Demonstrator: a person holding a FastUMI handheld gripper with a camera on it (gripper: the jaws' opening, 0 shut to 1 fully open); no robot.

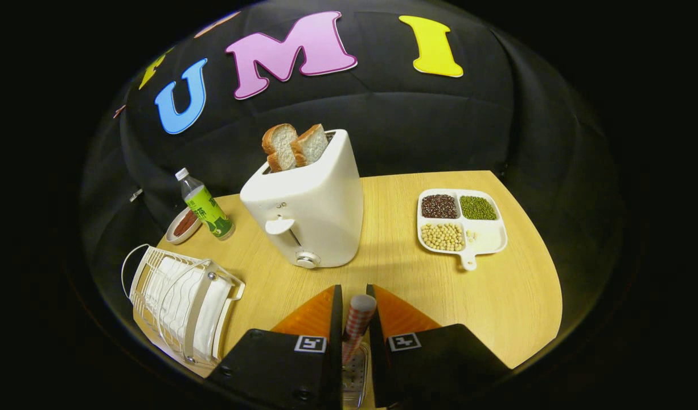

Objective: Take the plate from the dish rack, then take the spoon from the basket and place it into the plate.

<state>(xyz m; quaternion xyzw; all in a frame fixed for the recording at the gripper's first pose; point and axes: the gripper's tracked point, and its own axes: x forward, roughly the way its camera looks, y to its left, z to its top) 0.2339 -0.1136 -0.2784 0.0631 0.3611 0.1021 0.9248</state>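
My gripper (pixel 354 295) hangs over the near edge of the wooden table (pixel 497 296), its orange fingers (pixel 317 312) close together. Both fingers press on a red-and-white checked spoon handle (pixel 357 322), which stands upright between them. Low in the gap below the handle a shiny metal part (pixel 354 378) shows; I cannot tell whether it belongs to the spoon or to the basket. The white wire dish rack (pixel 181 302) stands to the left of the fingers at the table's edge. White surfaces show behind its wires, and I cannot make out a plate among them.
A white toaster (pixel 306 210) with two bread slices (pixel 295 147) stands just ahead of the fingers. A green-labelled bottle (pixel 206 208) and a small dish (pixel 184 225) are beyond the rack. A white divided tray (pixel 462 222) of beans lies ahead to the right.
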